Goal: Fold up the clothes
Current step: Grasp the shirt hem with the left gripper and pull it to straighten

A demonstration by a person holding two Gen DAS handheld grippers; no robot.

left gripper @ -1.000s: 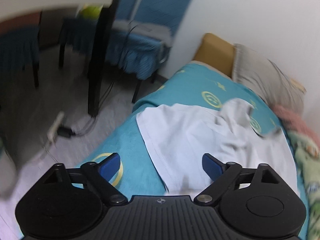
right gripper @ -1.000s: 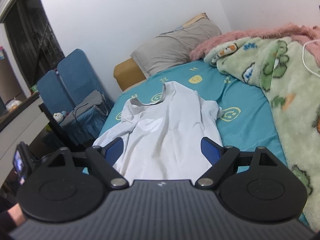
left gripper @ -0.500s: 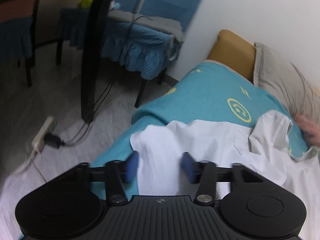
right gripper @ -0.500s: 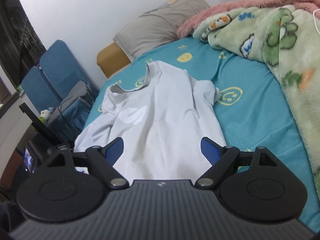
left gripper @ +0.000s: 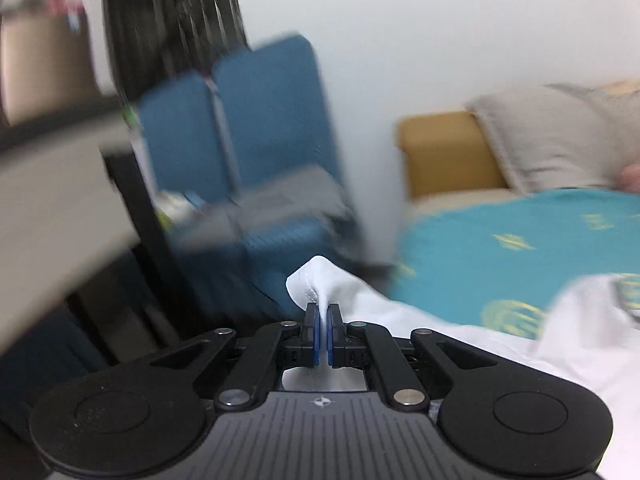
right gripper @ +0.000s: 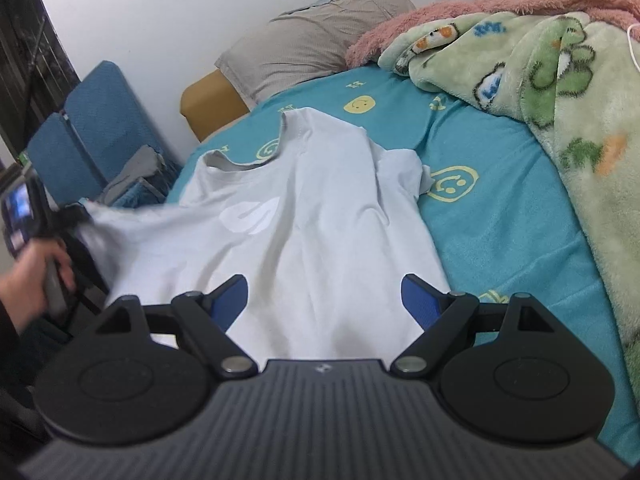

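Observation:
A white T-shirt [right gripper: 312,216] lies spread on the teal bed sheet [right gripper: 500,208], collar toward the pillow. My left gripper [left gripper: 323,320] is shut on the shirt's left corner [left gripper: 316,280] and lifts it off the bed's left edge; it also shows in the right wrist view [right gripper: 76,216], held in a hand. My right gripper [right gripper: 324,300] is open and empty, just above the shirt's near hem.
A grey pillow [right gripper: 316,44] lies at the head of the bed. A green and pink fleece blanket [right gripper: 560,80] covers the right side. Blue chairs [left gripper: 240,140] and a dark table leg [left gripper: 140,208] stand left of the bed.
My left gripper closed on the shirt's left corner and raised it, tilting upward. My right gripper moved slightly closer to the hem and stayed open.

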